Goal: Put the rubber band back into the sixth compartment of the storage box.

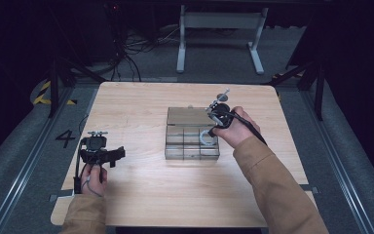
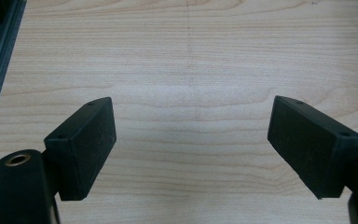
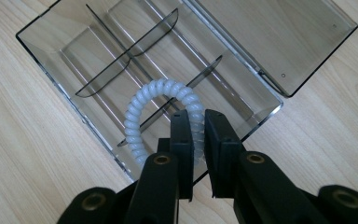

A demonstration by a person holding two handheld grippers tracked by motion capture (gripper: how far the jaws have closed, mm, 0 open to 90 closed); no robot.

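I held the white spiral hair tie (image 3: 142, 112) in my right gripper (image 3: 196, 116), fingers pinched on its springy, light coil, above the clear organizer box (image 3: 51, 56)'s near-right compartment; left gripper (image 2: 191, 135) fingers stood wide over the counter (image 2: 191, 56).

Pale wooden table (image 1: 141, 195), white desk frame (image 1: 219, 36) behind, yellow-black floor tape (image 1: 43, 92)

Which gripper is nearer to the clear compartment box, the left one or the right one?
Right. The right gripper holds a white coil hair tie over the clear compartment box; the left gripper rests apart, near the table's left edge.
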